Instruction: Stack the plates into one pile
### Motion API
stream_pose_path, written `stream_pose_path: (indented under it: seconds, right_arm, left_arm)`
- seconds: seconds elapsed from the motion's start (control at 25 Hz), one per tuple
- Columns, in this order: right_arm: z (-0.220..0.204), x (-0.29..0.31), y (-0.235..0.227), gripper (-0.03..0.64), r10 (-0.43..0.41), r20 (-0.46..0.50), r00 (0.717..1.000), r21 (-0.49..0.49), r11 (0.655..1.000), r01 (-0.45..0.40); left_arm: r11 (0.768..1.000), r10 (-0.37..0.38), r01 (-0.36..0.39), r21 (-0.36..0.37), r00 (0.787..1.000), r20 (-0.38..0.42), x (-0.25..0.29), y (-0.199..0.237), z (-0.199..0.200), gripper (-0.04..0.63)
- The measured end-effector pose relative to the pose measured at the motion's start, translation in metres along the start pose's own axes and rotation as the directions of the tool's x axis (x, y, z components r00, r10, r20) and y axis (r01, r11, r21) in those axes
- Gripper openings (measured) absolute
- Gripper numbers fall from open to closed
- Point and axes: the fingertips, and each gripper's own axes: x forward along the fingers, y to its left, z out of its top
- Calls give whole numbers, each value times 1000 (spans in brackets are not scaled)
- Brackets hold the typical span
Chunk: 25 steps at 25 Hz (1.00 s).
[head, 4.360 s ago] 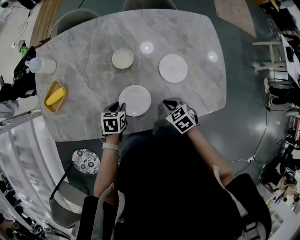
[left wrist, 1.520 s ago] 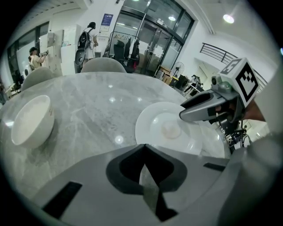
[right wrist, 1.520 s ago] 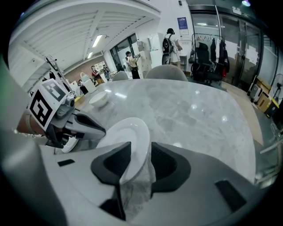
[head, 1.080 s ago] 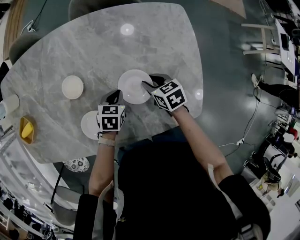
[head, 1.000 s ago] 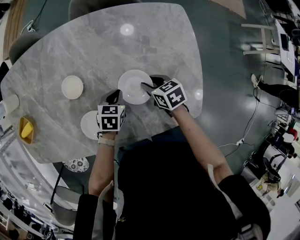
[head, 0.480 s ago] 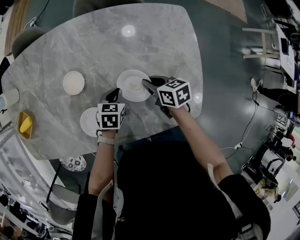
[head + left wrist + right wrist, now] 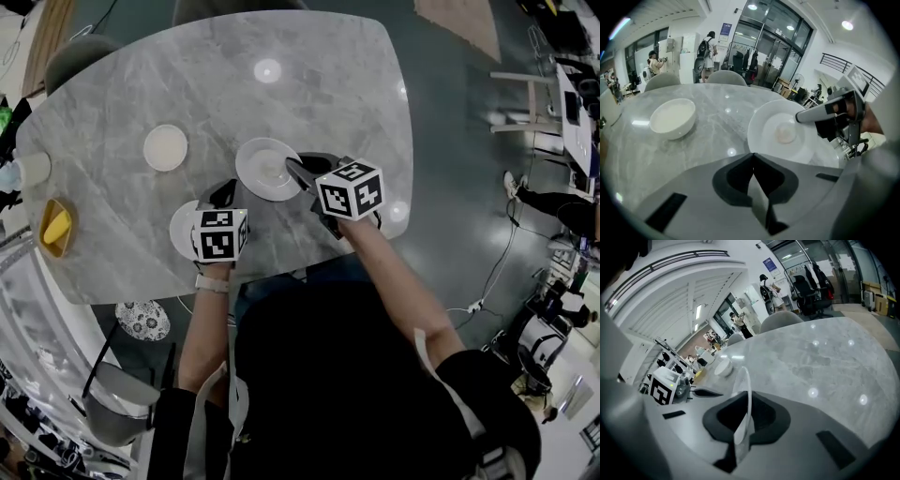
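Observation:
Two white plates and a white bowl [image 7: 166,147] are on the grey marble table [image 7: 337,84]. My right gripper [image 7: 292,169] has the far plate [image 7: 265,169] by its right rim. Its jaws are closing and the pads press on the rim. In the right gripper view that plate [image 7: 744,378] stands edge-on between the jaws. The near plate [image 7: 181,228] lies flat, just left of my left gripper [image 7: 225,193]. That gripper is shut with nothing in it [image 7: 753,155]. Its view shows the bowl [image 7: 672,117] and the held plate [image 7: 780,133].
A yellow tray [image 7: 54,227] with a yellow item and a white cup [image 7: 33,169] sit at the table's left end. The table's near edge [image 7: 281,274] runs just in front of me. A patterned dish [image 7: 142,319] lies below the table. Grey chairs stand at the far side.
The right gripper's jaws, open around the far plate's rim a second ago, have come shut on it and the gripper has risen slightly. The left gripper has shifted a little toward me.

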Motion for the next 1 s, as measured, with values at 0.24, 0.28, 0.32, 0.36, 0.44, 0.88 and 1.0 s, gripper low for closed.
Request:
stream_pose_path:
  seconds: [0.24, 0.28, 0.32, 0.36, 0.44, 0.88, 1.0]
  right_arm:
    - [-4, 7, 36, 26, 41, 1, 999, 1, 999, -41]
    - [-6, 9, 42, 26, 46, 0, 999, -1, 999, -46]
    - [-7, 11, 48, 26, 50, -1, 999, -2, 999, -50]
    - [-9, 14, 55, 26, 56, -3, 998, -3, 998, -56]
    - [-10, 22, 70, 26, 66, -7, 998, -10, 998, -67]
    - [-37, 59, 137, 28, 119, -72, 990, -43, 992, -122]
    - [-46, 68, 149, 28, 129, -94, 987, -42, 990, -134]
  left_arm:
    - [1000, 23, -22, -11, 1000, 18, -30, 12, -16, 9]
    - [1000, 27, -27, -15, 999, 20, -35, 14, -20, 9]
    - [999, 31, -30, -20, 999, 23, -40, 17, -24, 9]
    - [999, 33, -33, -27, 999, 26, -46, 21, -29, 9]
    - [998, 38, -37, -41, 999, 27, -57, 30, -39, 9]
    - [992, 91, -88, -90, 995, 30, -111, 64, -94, 9]
    - [989, 104, -99, -108, 994, 37, -123, 73, -104, 9]
